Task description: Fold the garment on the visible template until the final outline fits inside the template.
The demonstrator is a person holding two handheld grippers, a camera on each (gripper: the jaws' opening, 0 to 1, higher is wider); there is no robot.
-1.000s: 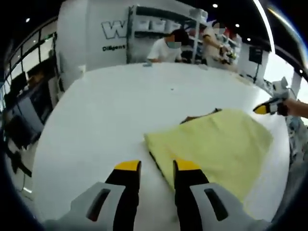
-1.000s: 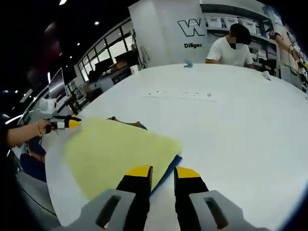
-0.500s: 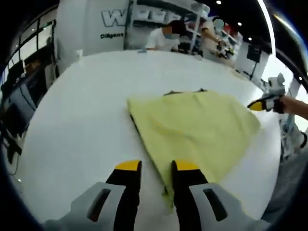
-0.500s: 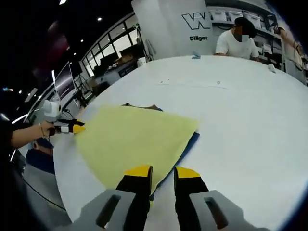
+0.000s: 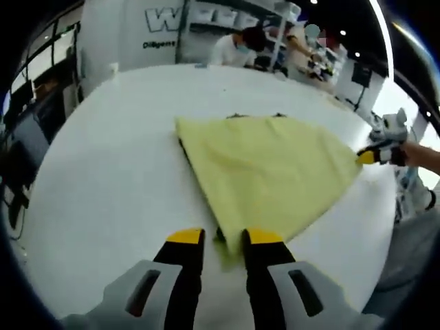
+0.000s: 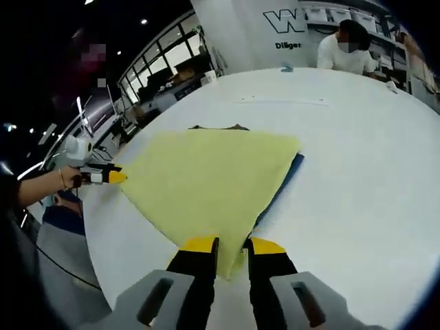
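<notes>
Garment covers a blue template on white table

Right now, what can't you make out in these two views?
- Template: a blue sliver in the right gripper view; the yellow garment covers the rest.
- Brown thing at the garment's far edge: too small to tell.
- Left tool, right tool: a garment corner between the jaws; whether gripped, unclear.

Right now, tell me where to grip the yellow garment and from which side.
Grip the yellow garment at its two near corners. One corner lies between the left gripper fingers, the other at the right gripper. Come in low from the table edge, since the cloth lies flat and thin.
</notes>
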